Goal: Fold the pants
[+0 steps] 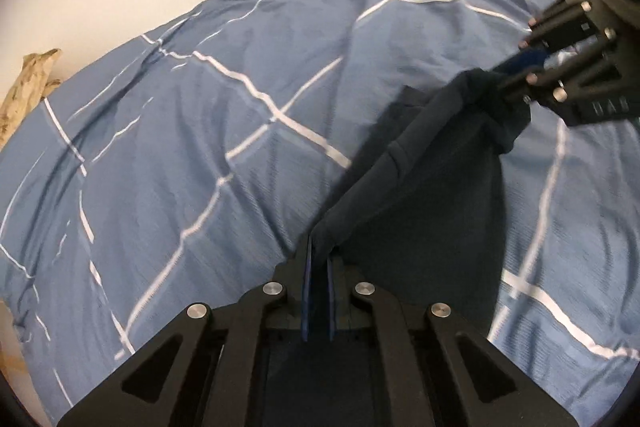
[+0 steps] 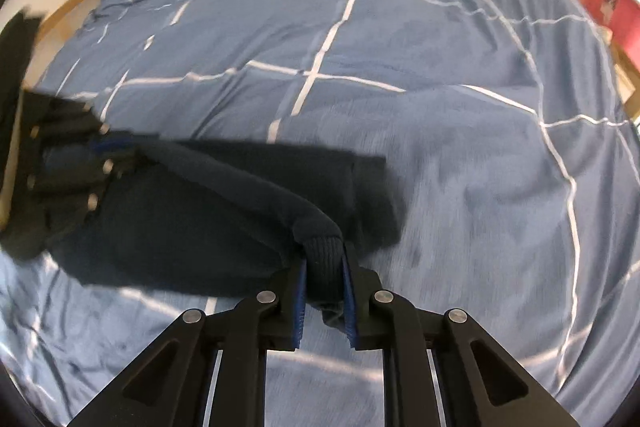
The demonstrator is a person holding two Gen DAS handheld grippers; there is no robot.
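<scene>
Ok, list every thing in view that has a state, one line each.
left gripper: shut on the pants, pinching a thin edge of fabric.
right gripper: shut on the pants, clamping a ribbed, bunched end.
pants: dark navy, held up between both grippers, the rest lying on the duvet, not yet folded flat.
duvet: blue with white lines, spread over the bed, wrinkled.

Both grippers are made of black bars joined by round silver screws. Blue ridged pads are seen inside the fingers. White letters are printed on the right gripper.
</scene>
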